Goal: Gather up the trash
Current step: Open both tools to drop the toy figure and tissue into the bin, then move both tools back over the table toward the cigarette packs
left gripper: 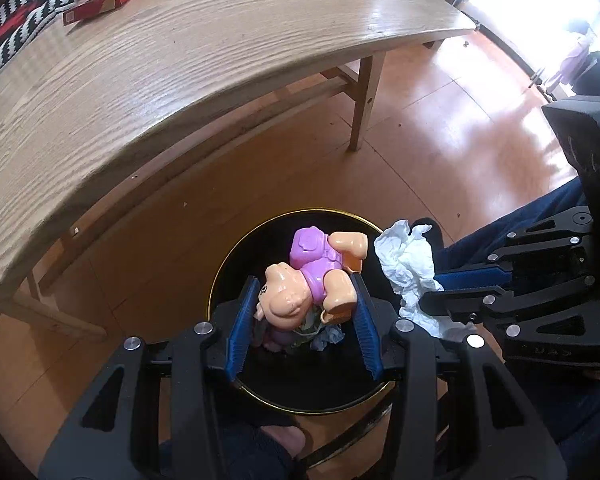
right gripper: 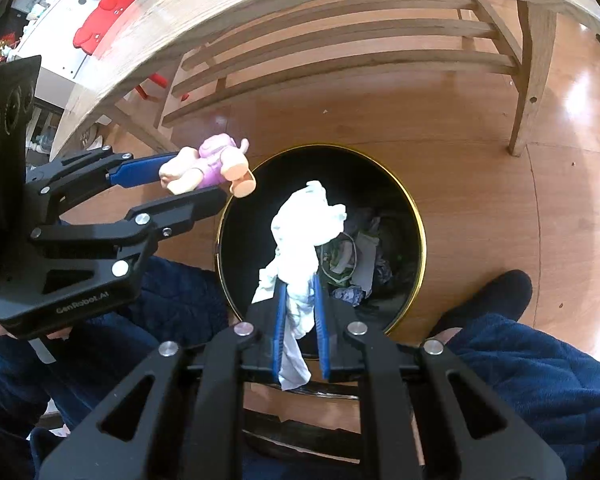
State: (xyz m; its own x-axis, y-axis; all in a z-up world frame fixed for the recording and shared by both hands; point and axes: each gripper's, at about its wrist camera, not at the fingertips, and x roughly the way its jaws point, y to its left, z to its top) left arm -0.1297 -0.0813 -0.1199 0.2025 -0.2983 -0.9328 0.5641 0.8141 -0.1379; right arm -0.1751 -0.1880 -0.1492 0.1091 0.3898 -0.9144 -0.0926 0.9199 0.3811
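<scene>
My left gripper (left gripper: 306, 286) is shut on a pink and purple plastic toy figure (left gripper: 312, 272), held over the black bin (left gripper: 220, 280) with a gold rim. In the right wrist view the same toy figure (right gripper: 208, 168) hangs at the bin's left rim (right gripper: 418, 216), pinched in the left gripper (right gripper: 198, 182). My right gripper (right gripper: 298, 282) is shut on a crumpled white tissue (right gripper: 306, 220) above the bin's mouth. The left wrist view shows the tissue (left gripper: 406, 264) and right gripper (left gripper: 428, 288) just right of the bin.
Several scraps of trash (right gripper: 356, 264) lie in the bin's bottom. A wooden table (left gripper: 160, 72) stands behind it, with a red box (left gripper: 104, 0) at its far end. The person's dark blue trousers (right gripper: 540, 380) and a black shoe (right gripper: 496, 292) flank the bin on the orange floor (left gripper: 440, 128).
</scene>
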